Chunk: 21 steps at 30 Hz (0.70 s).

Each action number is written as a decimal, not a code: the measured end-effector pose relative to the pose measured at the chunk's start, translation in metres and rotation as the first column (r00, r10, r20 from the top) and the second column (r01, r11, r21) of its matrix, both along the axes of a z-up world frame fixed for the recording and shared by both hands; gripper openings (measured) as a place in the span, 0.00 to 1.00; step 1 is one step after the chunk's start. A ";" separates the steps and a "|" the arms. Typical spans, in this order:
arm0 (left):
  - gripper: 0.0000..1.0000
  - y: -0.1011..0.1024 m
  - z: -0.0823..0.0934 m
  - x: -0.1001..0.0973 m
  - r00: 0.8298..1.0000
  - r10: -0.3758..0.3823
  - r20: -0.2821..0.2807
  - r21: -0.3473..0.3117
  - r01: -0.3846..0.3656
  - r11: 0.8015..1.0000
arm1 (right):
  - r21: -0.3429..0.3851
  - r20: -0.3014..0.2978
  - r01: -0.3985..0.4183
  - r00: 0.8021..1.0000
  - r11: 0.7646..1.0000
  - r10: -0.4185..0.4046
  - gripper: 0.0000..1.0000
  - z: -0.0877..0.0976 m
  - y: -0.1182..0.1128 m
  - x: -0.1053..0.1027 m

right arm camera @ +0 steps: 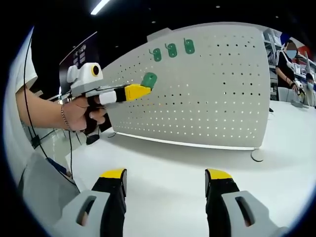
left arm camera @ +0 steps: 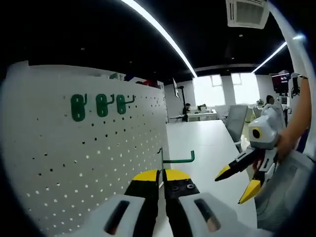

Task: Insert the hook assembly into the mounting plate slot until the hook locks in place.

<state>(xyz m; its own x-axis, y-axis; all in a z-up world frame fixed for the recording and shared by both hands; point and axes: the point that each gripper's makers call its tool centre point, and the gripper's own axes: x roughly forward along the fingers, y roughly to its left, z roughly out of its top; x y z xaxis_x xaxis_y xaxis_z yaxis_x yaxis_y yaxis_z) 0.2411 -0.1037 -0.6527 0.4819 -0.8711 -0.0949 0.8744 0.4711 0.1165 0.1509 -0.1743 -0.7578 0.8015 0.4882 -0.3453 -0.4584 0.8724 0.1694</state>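
Left gripper (left arm camera: 162,183): jaws closed tight on a green hook (left arm camera: 178,159), pinched at its flat back plate so the long prong sticks out sideways, free of the jaws. In the right gripper view the same tool (right arm camera: 139,90) is held up by a hand (right arm camera: 81,114), with the hook's green plate (right arm camera: 149,79) at the jaw tips.

Pegboard (left arm camera: 74,163): white, upright on the table (left arm camera: 202,140), holes in even rows. The hook's plate is close against the board face, likely so its tabs can line up with a pair of holes; whether they have entered, cannot tell.

Hung hooks (left arm camera: 101,105): three green ones in a row near the top of the board, apparently seated, a fair guide to how the fourth should sit.

Right gripper (right arm camera: 166,180): jaws wide apart, nothing between them, hanging back over the bare table, probably to keep the board and hook in view.

Stage: judged mid-insertion; locking push not yet confirmed.
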 end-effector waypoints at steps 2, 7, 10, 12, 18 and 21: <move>0.03 0.003 0.007 -0.002 1.000 0.006 0.007 -0.017 -0.005 1.000 | -0.001 -0.001 -0.001 1.000 1.000 0.001 0.62 0.000 0.000 0.000; 0.03 0.013 0.019 -0.006 0.999 0.032 0.020 -0.045 -0.032 0.998 | -0.003 0.001 -0.004 1.000 1.000 0.004 0.62 0.000 0.001 0.000; 0.03 0.018 0.027 -0.009 0.999 0.043 0.027 -0.056 -0.041 0.998 | -0.002 0.001 -0.005 1.000 1.000 0.005 0.62 0.001 0.001 -0.001; 0.03 0.022 0.028 -0.011 0.998 0.048 0.030 -0.052 -0.047 0.998 | -0.003 0.003 -0.006 1.000 1.000 0.006 0.62 0.001 0.001 -0.001; 0.03 0.029 0.037 -0.017 0.997 0.059 0.042 -0.077 -0.055 0.995 | -0.002 0.004 -0.010 1.000 1.000 0.010 0.62 0.001 0.001 -0.001; 0.03 0.031 0.037 -0.018 0.997 0.066 0.037 -0.078 -0.063 0.995 | -0.002 0.005 -0.013 1.000 1.000 0.014 0.62 0.002 0.002 -0.001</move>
